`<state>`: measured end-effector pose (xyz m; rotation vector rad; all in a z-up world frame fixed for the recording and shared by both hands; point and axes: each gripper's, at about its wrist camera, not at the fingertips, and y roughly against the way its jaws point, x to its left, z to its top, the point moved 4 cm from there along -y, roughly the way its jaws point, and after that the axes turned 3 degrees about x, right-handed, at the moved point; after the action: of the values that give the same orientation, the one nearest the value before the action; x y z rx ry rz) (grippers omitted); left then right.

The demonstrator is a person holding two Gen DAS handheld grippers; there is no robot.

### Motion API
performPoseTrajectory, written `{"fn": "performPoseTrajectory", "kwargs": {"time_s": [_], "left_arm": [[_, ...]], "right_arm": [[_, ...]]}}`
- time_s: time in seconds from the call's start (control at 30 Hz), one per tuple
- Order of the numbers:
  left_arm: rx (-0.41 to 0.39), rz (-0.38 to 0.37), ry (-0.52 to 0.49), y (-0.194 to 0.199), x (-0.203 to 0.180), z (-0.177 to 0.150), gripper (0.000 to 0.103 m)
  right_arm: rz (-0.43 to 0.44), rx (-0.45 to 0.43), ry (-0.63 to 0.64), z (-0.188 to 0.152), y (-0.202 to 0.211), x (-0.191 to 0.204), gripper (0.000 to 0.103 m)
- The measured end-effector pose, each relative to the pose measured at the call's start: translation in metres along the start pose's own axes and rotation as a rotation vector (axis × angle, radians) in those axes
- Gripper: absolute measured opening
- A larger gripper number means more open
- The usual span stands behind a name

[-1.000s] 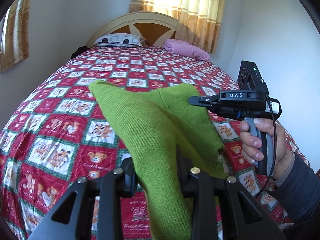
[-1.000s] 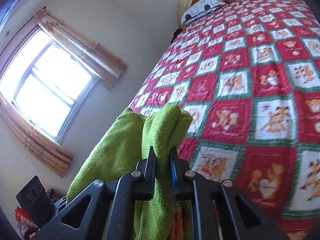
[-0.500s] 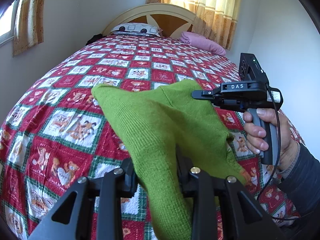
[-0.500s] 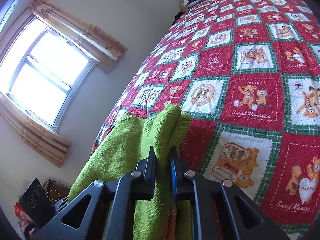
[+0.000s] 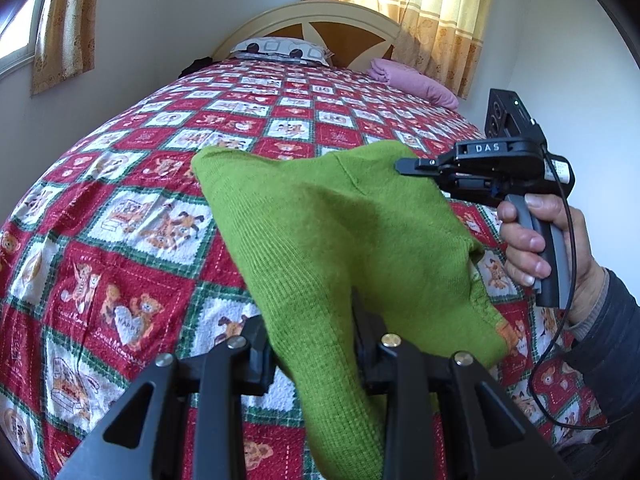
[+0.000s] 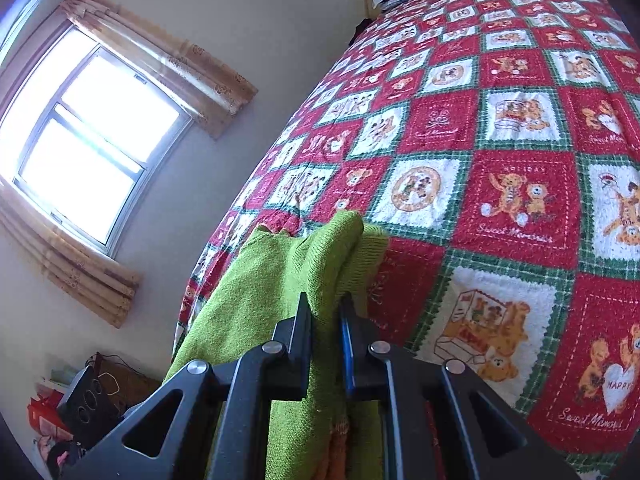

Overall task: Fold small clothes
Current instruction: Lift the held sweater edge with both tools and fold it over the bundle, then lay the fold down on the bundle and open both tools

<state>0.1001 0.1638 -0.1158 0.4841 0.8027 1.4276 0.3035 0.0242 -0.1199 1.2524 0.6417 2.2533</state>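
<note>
A green knitted garment (image 5: 340,232) hangs stretched between two hand-held grippers above the near part of a bed covered by a red, white and green bear-print quilt (image 5: 132,216). The left gripper (image 5: 312,344) is clamped on one bunched part of the garment; the right gripper (image 6: 326,312), gripped by a hand (image 5: 536,248), pinches another part between nearly closed fingers. A patterned pillow (image 5: 280,46) and a pink pillow (image 5: 416,82) lie at the headboard (image 5: 320,20) end.

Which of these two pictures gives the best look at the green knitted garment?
The left wrist view: the green garment spreads wide between both grippers above the bedspread. The right wrist view shows only a bunched edge pinched in its jaws.
</note>
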Motion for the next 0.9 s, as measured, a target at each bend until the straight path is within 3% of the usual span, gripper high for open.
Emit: {"fn": "performPoseTrajectory", "kwargs": {"time_s": [0.2, 0.4, 0.6, 0.67, 0.7, 0.8, 0.9], "left_arm": [[-0.017, 0.004, 0.008, 0.009, 0.004, -0.001, 0.031], [0.007, 0.023, 0.024, -0.003, 0.013, -0.013, 0.032], [0.029, 0.058, 0.032, -0.011, 0.015, -0.022, 0.053], [0.027, 0.087, 0.035, -0.01, 0.017, -0.022, 0.07], [0.027, 0.109, 0.037, -0.009, 0.018, -0.023, 0.073], [-0.003, 0.134, 0.041, 0.002, 0.021, -0.018, 0.074], [-0.093, 0.183, 0.056, 0.021, 0.027, -0.002, 0.075]], "right_arm": [[0.0, 0.011, 0.011, 0.002, -0.011, 0.005, 0.012], [-0.034, 0.02, -0.031, -0.001, -0.018, -0.015, 0.012], [-0.086, 0.038, -0.043, -0.006, -0.024, -0.026, 0.013], [-0.111, 0.034, -0.032, -0.008, -0.024, -0.025, 0.014], [-0.121, 0.035, -0.021, -0.009, -0.023, -0.023, 0.015], [-0.154, 0.012, -0.001, -0.01, -0.017, -0.017, 0.022], [-0.179, -0.04, 0.037, -0.011, -0.001, -0.003, 0.022]]}}
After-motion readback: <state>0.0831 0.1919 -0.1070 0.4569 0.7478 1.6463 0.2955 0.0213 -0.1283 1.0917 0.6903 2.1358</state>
